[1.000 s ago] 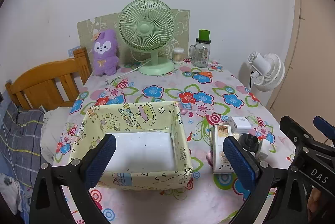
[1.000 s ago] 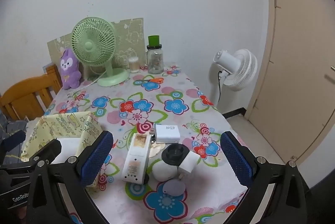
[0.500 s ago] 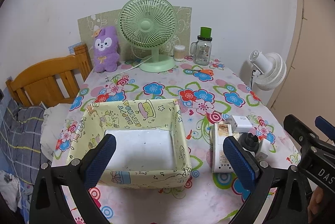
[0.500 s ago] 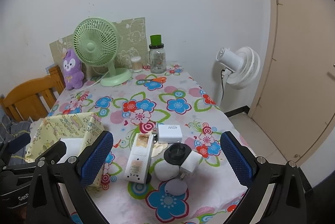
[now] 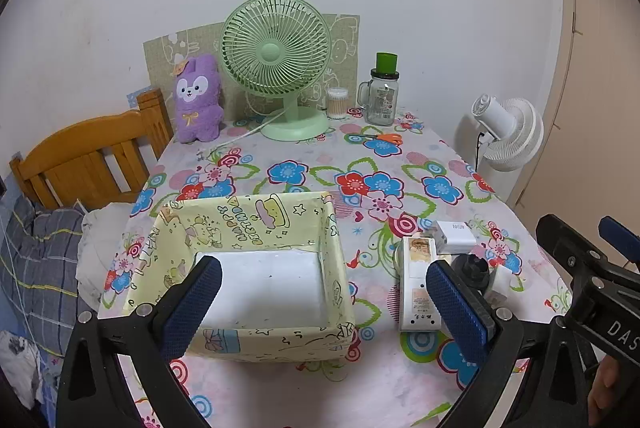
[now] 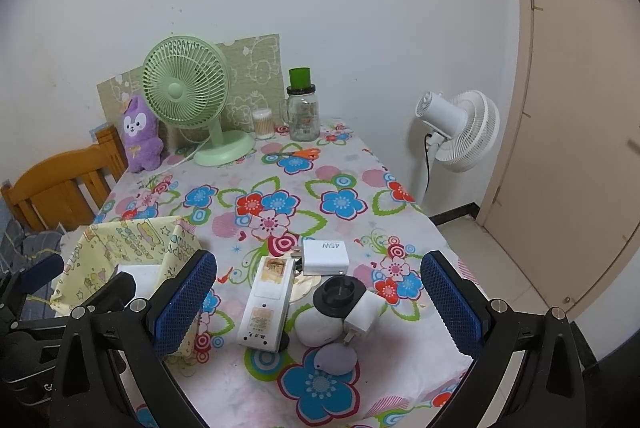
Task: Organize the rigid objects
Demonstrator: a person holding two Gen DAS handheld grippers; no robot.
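The left tool [image 5: 320, 302] hangs over the near side of the counter [image 5: 280, 384] with its two blue pads wide apart and nothing between them. It is just above the box [image 5: 248, 220], a yellow box with cartoon pictures and a white floor. The box has nothing in it. The right tool [image 6: 318, 302] is wide apart too and holds nothing. It hangs over a little heap of things that sits just to the right of the box. In the heap, the long white remote [image 6: 266, 302] lies closest to the box. Behind the remote, farther from the box, lies a white charger [image 6: 325, 256] with "45W" on it. A black cap [image 6: 339, 294] sits on a round white thing [image 6: 318, 328] to the right of the remote. A small white plug [image 6: 360, 316] leans on the black cap. A flat grey tag [image 6: 335, 358] lies at the near end of the heap. All of these are outside the box. Far behind the box, by the wall, stand a green fan [image 5: 276, 68], a purple plush [image 5: 198, 98], a jar [image 5: 382, 96] with a green top and a tub of cotton buds [image 5: 337, 103]. Orange scissors [image 5: 378, 138] lie near the jar. A wooden chair [image 5: 88, 156] is left of the box. A white fan [image 6: 460, 130] stands on the floor, far right of the box.
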